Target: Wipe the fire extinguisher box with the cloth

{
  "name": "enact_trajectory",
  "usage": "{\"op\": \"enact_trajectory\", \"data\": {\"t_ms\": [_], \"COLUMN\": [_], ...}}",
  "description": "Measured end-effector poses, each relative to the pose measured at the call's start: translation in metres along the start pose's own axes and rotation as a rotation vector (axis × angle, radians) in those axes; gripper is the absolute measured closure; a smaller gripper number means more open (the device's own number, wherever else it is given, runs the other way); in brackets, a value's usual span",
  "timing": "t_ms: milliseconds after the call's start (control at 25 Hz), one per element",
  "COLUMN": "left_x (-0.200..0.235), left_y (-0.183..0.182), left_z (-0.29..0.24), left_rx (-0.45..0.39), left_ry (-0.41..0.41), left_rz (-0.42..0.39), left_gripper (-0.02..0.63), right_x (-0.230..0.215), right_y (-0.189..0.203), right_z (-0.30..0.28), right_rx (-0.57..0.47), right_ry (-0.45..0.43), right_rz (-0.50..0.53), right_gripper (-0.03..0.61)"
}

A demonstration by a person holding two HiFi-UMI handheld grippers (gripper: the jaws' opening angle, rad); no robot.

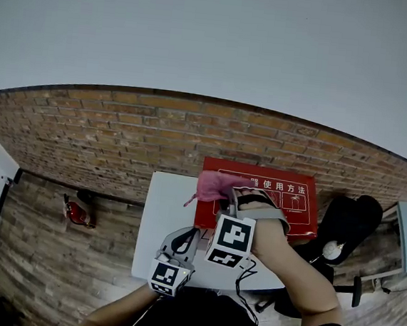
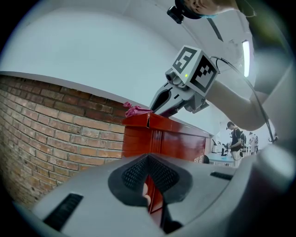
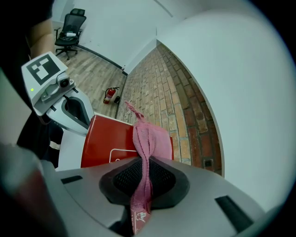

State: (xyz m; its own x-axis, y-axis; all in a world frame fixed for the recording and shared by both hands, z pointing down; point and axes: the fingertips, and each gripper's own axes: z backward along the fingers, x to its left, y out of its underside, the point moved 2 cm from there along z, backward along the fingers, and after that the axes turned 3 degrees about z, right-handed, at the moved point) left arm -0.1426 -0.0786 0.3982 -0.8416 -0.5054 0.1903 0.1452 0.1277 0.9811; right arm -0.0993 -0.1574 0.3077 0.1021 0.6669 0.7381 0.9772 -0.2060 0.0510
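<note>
- My right gripper [image 3: 144, 177] is clamped on the pink cloth [image 3: 149, 136]. The fabric runs as a twisted strip between the 2 jaws, and a small tag end hangs out behind them.
- Ahead of the jaws the cloth spreads into a loose bunch, with 1 thin corner sticking up.
- The cloth bunch rests at the left end of the red box [image 1: 292, 207], on the edge nearest the brick wall [image 1: 120, 136].
- From the head view, the right gripper reaches over the box at a downward slant, its marker cube facing me.
- The box sits on a white table [image 1: 163, 223], pushed back close to the wall. Its broad face carries a white panel with printed characters and small diagrams.
- My left gripper [image 2: 150, 178] has its jaws brought together with nothing in them. Past them I see a corner of the box.
- The left gripper points level, over the near left part of the table, below and left of the right gripper. It is apart from the box.
- A small red fire extinguisher [image 1: 77, 213] lies on the wood floor [image 1: 44, 251] at the foot of the wall, well left of the table.
- A black office chair [image 3: 69, 31] stands far off on that floor.
- In the left gripper view, a person [image 2: 237, 139] stands in the background to the right, too small to make out more.
</note>
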Motion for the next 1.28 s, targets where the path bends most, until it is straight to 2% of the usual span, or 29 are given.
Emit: {"op": "enact_trajectory", "data": {"t_ms": [1280], "left_x": [0.000], "left_y": [0.006], "left_z": [-0.003], "left_rx": [0.007], "left_ry": [-0.059], "left_rz": [-0.002], "left_gripper": [0.598], "right_x": [0.009], "right_y": [0.061], "right_z": [0.011], "right_rx": [0.008], "right_ry": [0.009], "right_rz": [-0.028], "right_gripper": [0.526]}}
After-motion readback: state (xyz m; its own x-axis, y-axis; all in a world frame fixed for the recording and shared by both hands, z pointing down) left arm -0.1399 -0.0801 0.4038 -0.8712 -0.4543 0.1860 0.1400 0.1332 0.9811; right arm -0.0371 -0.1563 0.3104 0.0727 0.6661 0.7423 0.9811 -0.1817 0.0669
